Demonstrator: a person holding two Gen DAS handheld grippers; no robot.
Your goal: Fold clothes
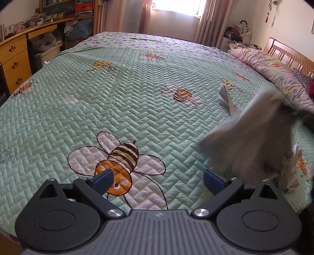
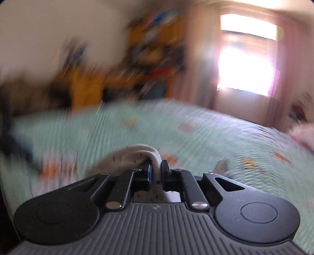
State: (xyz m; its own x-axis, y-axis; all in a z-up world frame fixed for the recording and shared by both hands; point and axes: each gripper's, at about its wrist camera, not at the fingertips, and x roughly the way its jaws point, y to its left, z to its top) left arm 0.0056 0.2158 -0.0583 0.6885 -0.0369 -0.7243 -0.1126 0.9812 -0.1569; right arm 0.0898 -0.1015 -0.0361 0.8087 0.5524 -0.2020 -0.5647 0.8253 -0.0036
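The bed [image 1: 137, 88] under its green bee quilt fills my view. A white garment [image 1: 255, 141] hangs blurred above its right side, pinched in my right tongs [image 2: 156, 172]. My left tongs [image 1: 157, 180] gape wide over the quilt, holding nothing.

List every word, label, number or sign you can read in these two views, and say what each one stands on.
None can be read.
Book spines on the shelf: too small to read.
Small embossed mark on the left gripper body: a symbol, not letters.
Same mark on the right gripper, which pinches a white dotted garment: too faint.
The right wrist view is otherwise motion-blurred.
The bedspread carries only bee pictures.
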